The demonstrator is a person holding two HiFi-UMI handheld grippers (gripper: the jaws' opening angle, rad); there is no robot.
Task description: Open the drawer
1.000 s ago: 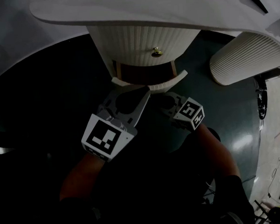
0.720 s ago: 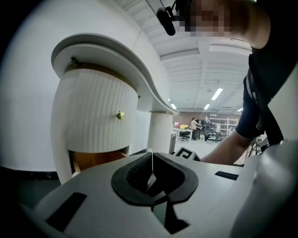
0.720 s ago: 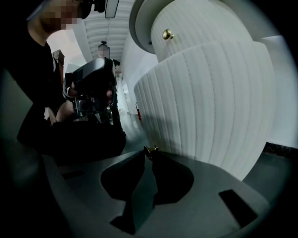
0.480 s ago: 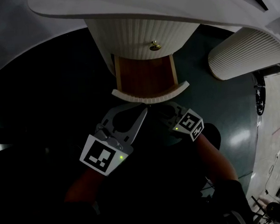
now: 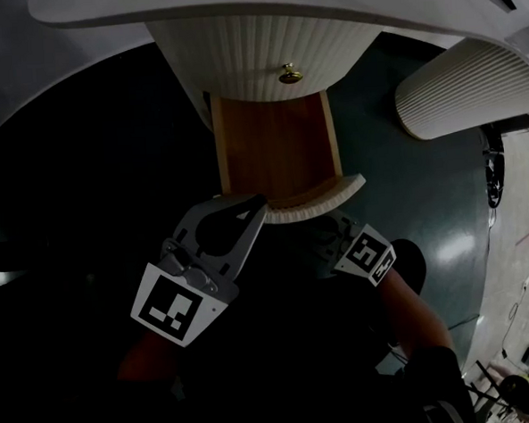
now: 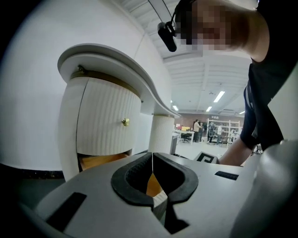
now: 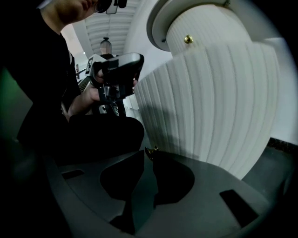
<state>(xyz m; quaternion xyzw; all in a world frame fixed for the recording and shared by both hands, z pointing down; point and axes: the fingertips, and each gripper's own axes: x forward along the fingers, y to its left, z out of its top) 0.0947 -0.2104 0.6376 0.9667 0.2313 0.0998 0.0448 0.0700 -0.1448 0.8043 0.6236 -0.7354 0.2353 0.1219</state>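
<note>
The lower drawer (image 5: 277,150) of a white ribbed cabinet stands pulled out, showing its wooden bottom behind its curved white front (image 5: 322,202). My right gripper (image 7: 152,153) is shut on the small brass knob (image 7: 151,150) of that front (image 7: 209,107); in the head view only its marker cube (image 5: 367,255) shows, below the front. My left gripper (image 5: 253,201) is shut with nothing between its jaws, its tips over the front's left end. In the left gripper view (image 6: 152,156) the wooden drawer shows behind the closed jaws. The upper drawer, with its brass knob (image 5: 289,73), stays closed.
A white tabletop (image 5: 234,11) overhangs the cabinet. A second ribbed white column (image 5: 472,95) stands to the right. The floor (image 5: 406,180) is dark green. People and shelves are far off in the left gripper view (image 6: 205,130).
The lower drawer has slid out toward me, exposing much more of its wooden inside. Both grippers have moved back toward me with the drawer front.
</note>
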